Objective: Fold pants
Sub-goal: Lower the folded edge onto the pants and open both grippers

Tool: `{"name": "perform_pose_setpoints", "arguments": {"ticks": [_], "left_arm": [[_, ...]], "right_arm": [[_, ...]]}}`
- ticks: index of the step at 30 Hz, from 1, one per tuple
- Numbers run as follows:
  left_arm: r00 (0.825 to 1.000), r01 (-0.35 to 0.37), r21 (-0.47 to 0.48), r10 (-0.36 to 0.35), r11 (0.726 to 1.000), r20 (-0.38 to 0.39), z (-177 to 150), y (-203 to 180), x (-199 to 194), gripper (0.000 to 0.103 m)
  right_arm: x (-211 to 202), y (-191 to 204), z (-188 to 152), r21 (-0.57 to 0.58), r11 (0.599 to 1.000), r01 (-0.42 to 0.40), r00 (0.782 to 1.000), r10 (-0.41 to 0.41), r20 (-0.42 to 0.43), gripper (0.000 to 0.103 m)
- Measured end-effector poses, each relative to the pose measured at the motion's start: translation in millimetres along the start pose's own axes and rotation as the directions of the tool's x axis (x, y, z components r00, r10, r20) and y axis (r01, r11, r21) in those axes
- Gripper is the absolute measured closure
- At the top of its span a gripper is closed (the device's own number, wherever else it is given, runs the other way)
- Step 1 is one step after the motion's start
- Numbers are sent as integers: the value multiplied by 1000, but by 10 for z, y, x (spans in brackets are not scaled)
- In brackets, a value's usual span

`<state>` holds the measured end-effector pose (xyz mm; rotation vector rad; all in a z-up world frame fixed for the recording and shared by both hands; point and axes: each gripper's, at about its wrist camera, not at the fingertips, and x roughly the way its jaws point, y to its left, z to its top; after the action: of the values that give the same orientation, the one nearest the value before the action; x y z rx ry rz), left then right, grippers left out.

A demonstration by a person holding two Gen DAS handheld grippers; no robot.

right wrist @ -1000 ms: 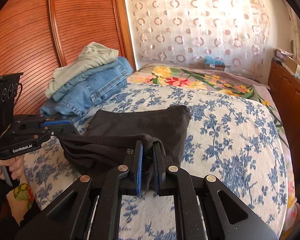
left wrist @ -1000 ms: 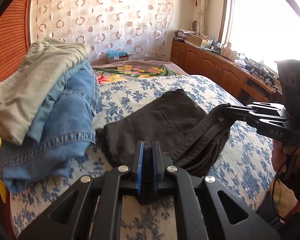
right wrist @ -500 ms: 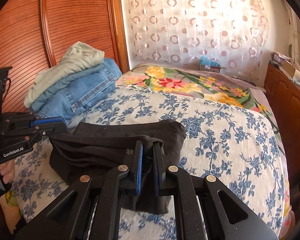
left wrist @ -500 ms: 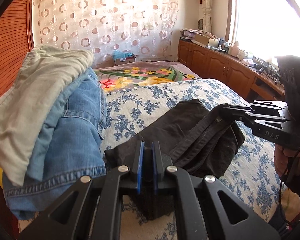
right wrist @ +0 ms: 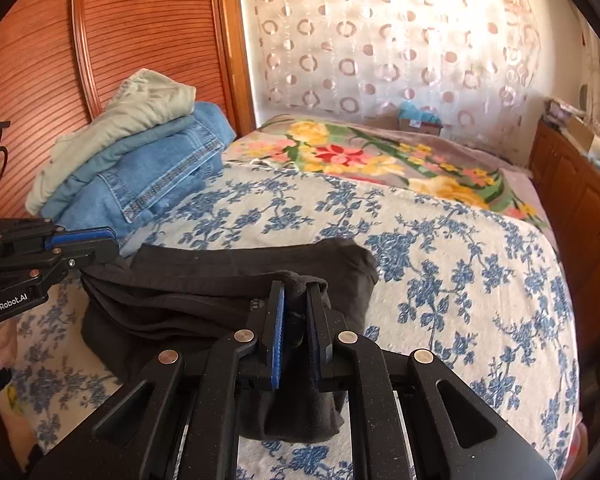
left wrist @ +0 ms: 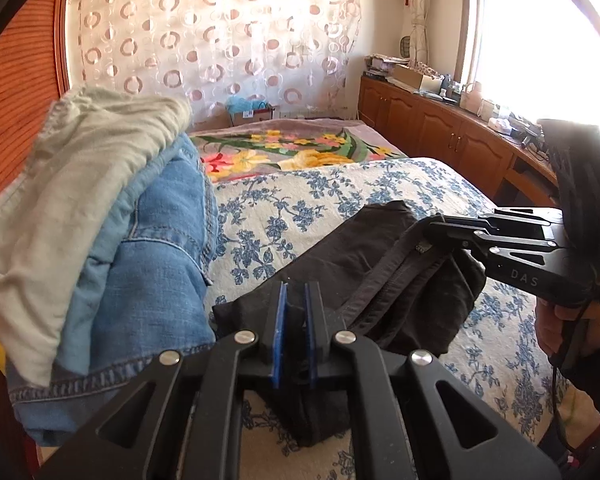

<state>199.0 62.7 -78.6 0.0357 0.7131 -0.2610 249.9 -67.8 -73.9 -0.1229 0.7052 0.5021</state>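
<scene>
Both wrist views show a bed covered by a cream quilt printed with blue flowers (right wrist: 440, 264), on which lies a pair of dark charcoal fabric pants (left wrist: 360, 256), partly folded, near the cameras.

Left gripper (left wrist: 296, 320): jaws closed on a bunched edge of the pants; dark cloth fills the narrow gap between the blue pads and hangs below them. In the right wrist view the same tool (right wrist: 100, 246) enters from the left edge, its tip at the left end of the garment.

Right gripper (right wrist: 296, 316): jaws likewise clamped on a fold of the waistband edge, cloth pinched between the pads. In the left wrist view it (left wrist: 432, 226) reaches in from the right, a hand (left wrist: 560, 320) on its handle.

Between the two grippers the held edge runs raised above the rest of the garment, which rests flat on the quilt.

At far left, against a reddish ribbed wooden panel (right wrist: 140, 32), sits a stack of folded clothes: blue denim jeans (right wrist: 152, 176) below, a pale green garment (right wrist: 140, 108) on top.

A small cardboard box (left wrist: 248, 114) stands beyond the bed's far end, holding something turquoise; what it is cannot be told.
</scene>
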Motion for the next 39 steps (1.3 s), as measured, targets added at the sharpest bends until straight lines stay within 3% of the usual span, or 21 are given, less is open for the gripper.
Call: {"name": "perform_pose_setpoints", "arguments": {"ticks": [3, 7, 10, 13, 16, 23, 33, 39], "left_arm": [[1000, 13, 11, -13, 1000, 11, -6, -27, -82, 90], [1000, 10, 31, -10, 999, 16, -15, -77, -148, 73], [1000, 19, 44, -19, 999, 7, -39, -114, -141, 61], [1000, 28, 49, -27, 998, -13, -84, -135, -77, 60], [999, 24, 37, -22, 999, -31, -126, -129, 4, 51], [999, 20, 22, -19, 1000, -39, -160, -85, 91, 46], [1000, -16, 12, 16, 1000, -3, -77, -24, 47, 46], [1000, -14, 13, 14, 1000, 0, -10, 4, 65, 46]], "right_arm": [[-83, -25, -20, 18, 1000, 4, 1000, -4, 16, 86], [-176, -39, -48, 10, 1000, 14, 1000, -14, 28, 74], [-201, -59, -83, 6, 1000, 8, 1000, -8, 23, 74], [-160, -76, -113, -3, 1000, 9, 1000, -9, 5, 73], [-106, -80, -133, -15, 1000, 3, 1000, -4, -11, 72], [-7, -94, -104, -62, 998, -23, 999, 21, -28, 66], [193, -179, -69, -108, 990, -95, 992, 85, -97, 67], [294, -197, -7, -131, 984, -121, 988, 106, -114, 88]]}}
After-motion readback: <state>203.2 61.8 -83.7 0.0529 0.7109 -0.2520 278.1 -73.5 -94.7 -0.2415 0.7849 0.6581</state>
